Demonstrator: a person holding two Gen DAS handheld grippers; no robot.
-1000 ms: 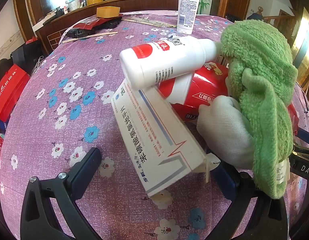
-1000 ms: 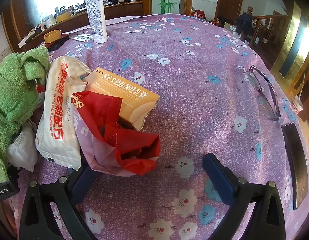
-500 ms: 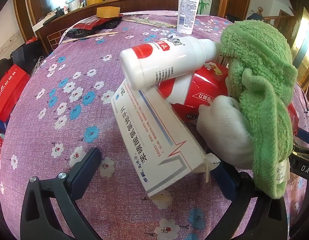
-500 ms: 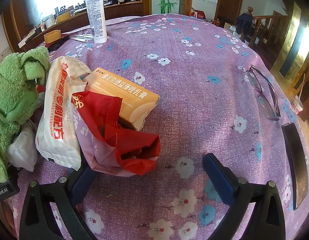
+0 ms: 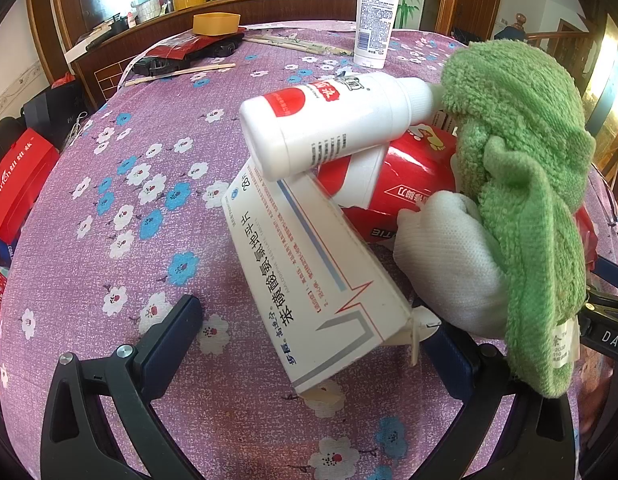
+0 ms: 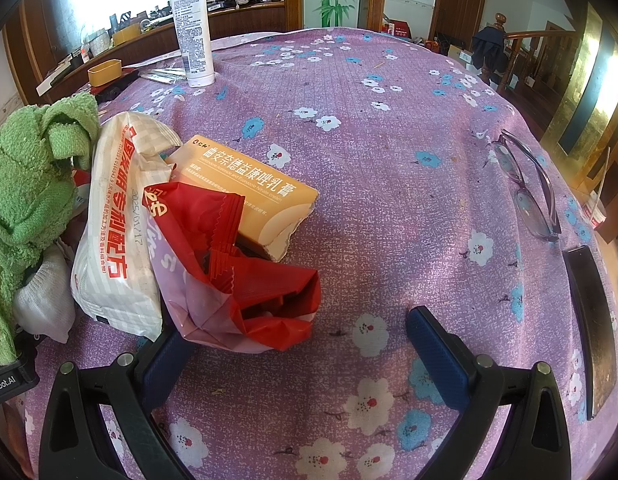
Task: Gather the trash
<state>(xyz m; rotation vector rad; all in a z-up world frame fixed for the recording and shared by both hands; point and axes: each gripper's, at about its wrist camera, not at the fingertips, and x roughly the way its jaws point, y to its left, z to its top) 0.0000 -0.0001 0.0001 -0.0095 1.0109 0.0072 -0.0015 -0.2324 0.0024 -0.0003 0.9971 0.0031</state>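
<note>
cardboard box (image 5: pixel 309 276) lies at 12 o'clock between the left gripper (image 5: pixel 313 344)'s spread fingers, leaning under a bottle (image 5: pixel 333 120); light, crushable, best pinched across its near end. right gripper (image 6: pixel 297 344) spread beside a limp wrapper (image 6: pixel 261 280).

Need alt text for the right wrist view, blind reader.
Open right gripper hovers over a purple floral tablecloth, its left finger against a red wrapper heaped with a white bag and orange box. Green towel at left, eyeglasses at right.
</note>
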